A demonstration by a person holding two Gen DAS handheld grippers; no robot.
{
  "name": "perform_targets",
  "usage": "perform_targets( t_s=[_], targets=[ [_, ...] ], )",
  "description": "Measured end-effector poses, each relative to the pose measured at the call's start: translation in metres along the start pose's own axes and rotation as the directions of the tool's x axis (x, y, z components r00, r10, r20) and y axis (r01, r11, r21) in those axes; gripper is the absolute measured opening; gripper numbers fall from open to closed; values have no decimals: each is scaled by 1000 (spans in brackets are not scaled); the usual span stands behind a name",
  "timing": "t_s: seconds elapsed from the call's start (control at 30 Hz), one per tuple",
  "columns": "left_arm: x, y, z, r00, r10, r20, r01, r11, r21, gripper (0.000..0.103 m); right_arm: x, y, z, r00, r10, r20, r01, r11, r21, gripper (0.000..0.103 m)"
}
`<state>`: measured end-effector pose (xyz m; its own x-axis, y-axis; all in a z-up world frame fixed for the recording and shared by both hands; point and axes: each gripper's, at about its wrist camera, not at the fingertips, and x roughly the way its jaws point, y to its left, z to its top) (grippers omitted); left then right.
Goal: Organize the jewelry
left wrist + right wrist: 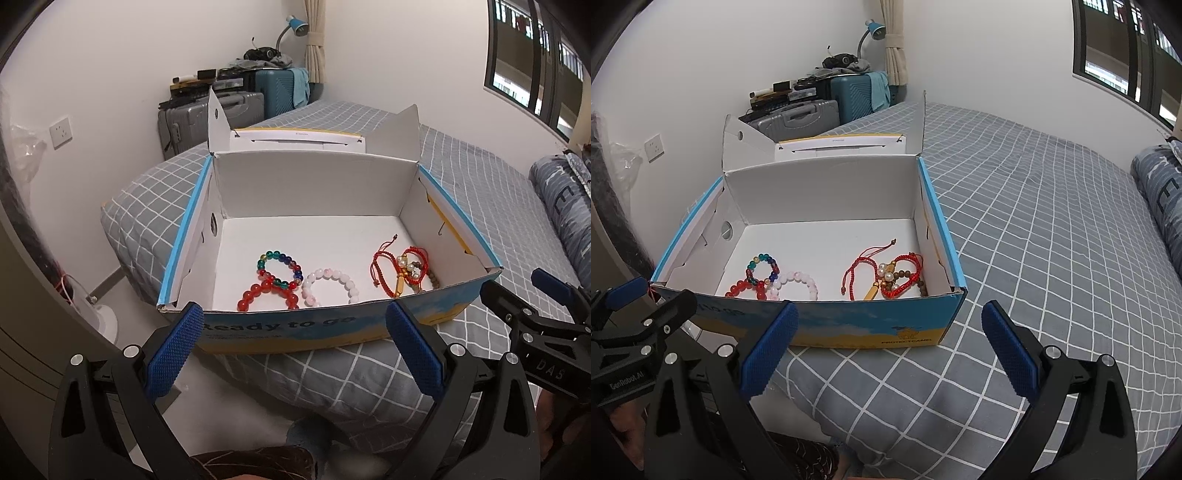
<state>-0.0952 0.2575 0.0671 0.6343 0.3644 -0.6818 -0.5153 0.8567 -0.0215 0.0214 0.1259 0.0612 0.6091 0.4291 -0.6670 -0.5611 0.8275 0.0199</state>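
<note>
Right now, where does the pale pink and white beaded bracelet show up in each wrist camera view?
Left wrist view: the pale pink and white beaded bracelet lies low in the centre, on the box floor against the near wall.
Right wrist view: it sits left of centre, partly hidden by the near wall.
Shared landmark: the round multicoloured glass bead bracelet lies immediately to its left in both, inside the open blue and yellow cardboard box.

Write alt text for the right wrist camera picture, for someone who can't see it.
An open cardboard box on a grey checked bed holds bead bracelets on its left and tangled red cord bracelets on its right. The open, empty right gripper hovers before it.
</note>
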Motion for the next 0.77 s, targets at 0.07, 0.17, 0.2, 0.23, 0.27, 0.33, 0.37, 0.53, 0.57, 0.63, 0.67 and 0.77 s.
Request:
perform_targets(
  t_s=[0.07, 0.17, 0.2, 0.23, 0.27, 0.33, 0.37, 0.53, 0.57, 0.63, 0.67, 0.77],
  targets=[
    [-1, -1, 0, 1000, 3, 4, -3, 1000, 3, 97, 1, 0, 0, 1000, 0, -1, 0, 1000, 3, 95],
    [-2, -1, -1, 1000, 9, 10, -9, 1000, 9, 97, 1, 0, 0, 1000, -1, -1, 1, 1000, 3, 95],
    [-2, -1, -1, 1000, 10, 12, -10, 1000, 9, 97, 1, 0, 0, 1000, 0, -2, 0, 1000, 4, 95],
    [-3, -1, -1, 1000, 16, 14, -17, 1000, 10, 97, 1, -1, -1, 1000, 0, -3, 0, 1000, 3, 95],
    [-3, -2, -1, 1000, 22, 16, -22, 1000, 12, 97, 1, -1, -1, 1000, -2, -3, 2, 1000, 3, 95],
    [-4, -2, -1, 1000, 24, 19, -24, 1000, 13, 97, 2, -1, 0, 1000, -3, -5, 3, 1000, 4, 95],
    [-4, -2, -1, 1000, 24, 19, -24, 1000, 13, 97, 3, -1, 0, 1000, -2, -5, 2, 1000, 4, 95],
    [-4, -1, 0, 999, 29, 21, -29, 1000, 8, 97, 3, -1, 0, 1000, -3, -7, 3, 1000, 4, 95],
    [-4, 0, 1, 999, 27, 20, -27, 1000, 6, 97, 3, -1, 0, 1000, -3, -6, 3, 1000, 5, 95],
    [-4, 0, 1, 999, 30, 21, -30, 1000, 3, 97, 3, -1, 0, 1000, -3, -7, 3, 1000, 4, 95],
    [-4, 0, 1, 999, 35, 22, -35, 999, 4, 97, 3, -1, -1, 1000, -3, -6, 3, 1000, 4, 95],
    [-6, -2, 0, 999, 41, 27, -41, 999, 11, 97, 4, -1, -1, 1000, -5, -6, 5, 1000, 6, 95]
  ],
)
